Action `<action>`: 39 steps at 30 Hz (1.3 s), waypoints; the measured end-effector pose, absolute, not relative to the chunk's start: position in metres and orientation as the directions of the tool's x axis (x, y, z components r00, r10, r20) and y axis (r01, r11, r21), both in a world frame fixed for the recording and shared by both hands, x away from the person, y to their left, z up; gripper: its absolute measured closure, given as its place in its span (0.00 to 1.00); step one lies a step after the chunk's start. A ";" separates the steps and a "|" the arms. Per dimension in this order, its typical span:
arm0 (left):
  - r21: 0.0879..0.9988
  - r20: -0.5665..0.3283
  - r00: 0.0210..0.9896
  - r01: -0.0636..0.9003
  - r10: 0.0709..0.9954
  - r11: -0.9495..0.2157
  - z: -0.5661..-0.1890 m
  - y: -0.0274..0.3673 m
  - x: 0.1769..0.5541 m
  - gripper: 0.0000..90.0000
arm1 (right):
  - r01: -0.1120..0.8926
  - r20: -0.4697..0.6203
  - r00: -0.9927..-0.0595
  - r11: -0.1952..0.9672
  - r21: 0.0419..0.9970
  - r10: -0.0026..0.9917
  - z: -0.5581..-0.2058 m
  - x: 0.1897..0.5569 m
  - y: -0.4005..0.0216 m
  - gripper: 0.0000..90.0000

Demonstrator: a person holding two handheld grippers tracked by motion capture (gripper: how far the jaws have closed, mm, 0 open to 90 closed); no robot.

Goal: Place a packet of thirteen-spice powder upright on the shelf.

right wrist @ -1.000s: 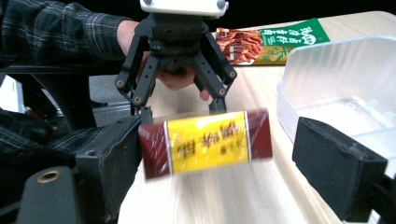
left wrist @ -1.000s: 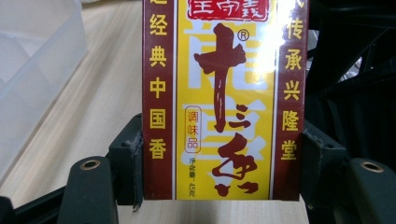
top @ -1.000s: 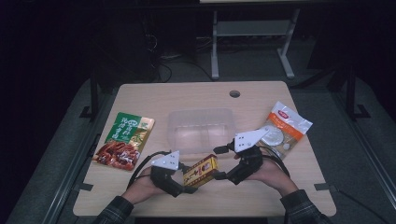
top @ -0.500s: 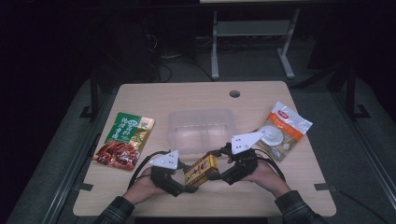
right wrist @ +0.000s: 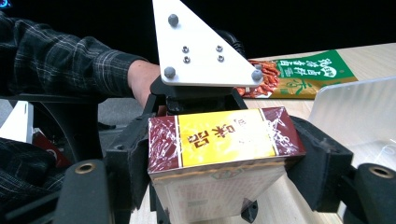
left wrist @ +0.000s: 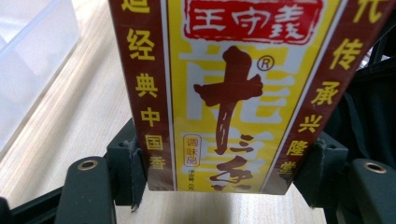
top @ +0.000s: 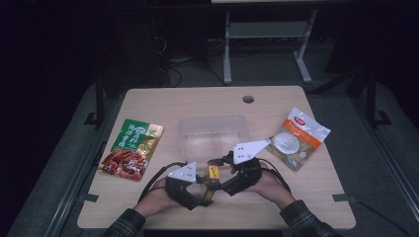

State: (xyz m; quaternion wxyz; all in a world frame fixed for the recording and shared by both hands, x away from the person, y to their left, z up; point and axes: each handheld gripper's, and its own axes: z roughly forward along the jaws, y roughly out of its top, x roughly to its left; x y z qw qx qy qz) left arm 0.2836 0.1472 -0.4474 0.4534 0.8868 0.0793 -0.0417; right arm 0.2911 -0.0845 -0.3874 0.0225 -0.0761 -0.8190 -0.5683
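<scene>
Box (top: 211,178) sits low over the table front, between both grippers, near the clear tub (top: 212,136). Left gripper (left wrist: 219,172) view: clamped on its edges. Right gripper (right wrist: 224,158) view: jaws just closed in on the other end, prob gripping too. If they pull apart, wrap could tear or box twist out imo.

Place: lab-style recording room, dark.
Surface: bare wooden table (top: 163,106) with cable hole (top: 248,99).
Floor: grey carpet, loose cables (top: 190,69).
Background: white metal stand (top: 267,37).

One box (top: 211,178), one clear tub (top: 212,133), two flat pouches (top: 131,148) (top: 298,138), two claws (top: 197,185) (top: 225,173).
</scene>
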 end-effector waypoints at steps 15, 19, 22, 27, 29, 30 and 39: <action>0.760 -0.174 0.962 0.267 0.210 -0.593 -0.450 0.164 0.285 0.17 | 0.089 0.060 -0.995 0.426 0.901 0.081 -0.380 0.295 -0.087 0.33; 0.744 -0.162 0.954 0.286 0.252 -0.603 -0.451 0.173 0.281 0.16 | 0.072 0.050 -0.997 0.460 0.885 0.060 -0.376 0.298 -0.087 0.33; 0.730 -0.157 0.942 0.314 0.298 -0.608 -0.449 0.181 0.279 0.17 | 0.065 0.041 -0.997 0.463 0.884 0.061 -0.373 0.302 -0.089 0.33; 0.720 -0.155 0.921 0.353 0.357 -0.598 -0.446 0.195 0.277 0.17 | 0.045 0.024 -0.998 0.472 0.880 0.050 -0.366 0.311 -0.089 0.33; 0.721 -0.156 0.915 0.363 0.372 -0.590 -0.448 0.199 0.276 0.17 | 0.044 0.023 -0.999 0.478 0.877 0.050 -0.363 0.314 -0.089 0.33; 0.720 -0.156 0.913 0.366 0.377 -0.589 -0.448 0.200 0.276 0.17 | 0.038 0.016 -0.999 0.481 0.876 0.050 -0.362 0.316 -0.089 0.33; 0.721 -0.146 0.907 0.371 0.395 -0.585 -0.451 0.204 0.278 0.17 | 0.022 -0.001 -0.999 0.492 0.870 0.046 -0.349 0.337 -0.090 0.33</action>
